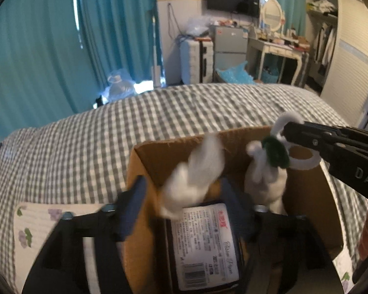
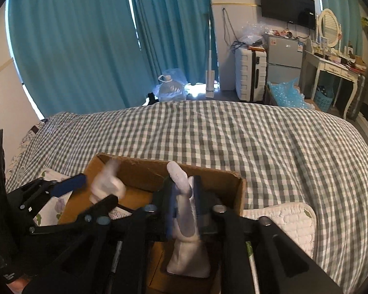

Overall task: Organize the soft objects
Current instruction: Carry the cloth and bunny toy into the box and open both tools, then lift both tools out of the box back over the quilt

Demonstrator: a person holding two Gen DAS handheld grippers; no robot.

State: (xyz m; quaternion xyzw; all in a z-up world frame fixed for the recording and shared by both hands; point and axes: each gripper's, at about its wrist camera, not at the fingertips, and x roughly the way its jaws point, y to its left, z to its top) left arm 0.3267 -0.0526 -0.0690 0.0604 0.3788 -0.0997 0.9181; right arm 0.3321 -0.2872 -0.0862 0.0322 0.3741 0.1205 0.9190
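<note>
Both grippers over the cardboard box (image 2: 139, 178), which sits on the checked bed (image 2: 257, 147).

Right gripper (image 2: 182, 210): fingers (image 2: 198, 203) clamped on a white plush toy (image 2: 184, 245). Toy hangs roughly upright between them, long axis running top to bottom in the right wrist view, one rounded end poking up above the fingers, the fatter body below them and inside the box opening. From the left wrist view the same toy (image 1: 267, 178) shows with white pipe-cleaner-like loops and a dark green patch near its top; right gripper (image 1: 289, 128) comes in from the right at box-rim height.

Left gripper (image 1: 181, 196): fingers (image 1: 132, 205) apart, one outside the box's left wall, the other over the interior. A white fluffy piece (image 1: 193, 178) lies between them, blurred; cannot tell whether it touches either finger or is falling free. It looks to be over the box, above a dark packet with a printed label (image 1: 203, 245) lying on the box floor.

Key relation:
- Plush toy is directly below and between the right fingers, already within the box walls; judged, letting go would drop it straight down near the right inner wall.
- Right hand plainly nearer to the toy; left hand nearer the fluffy piece.
- Toy's long axis is vertical, box is shallow-looking, so it may tip on landing.

Quilted floral pad (image 2: 292, 220) beside the box on the bed.
</note>
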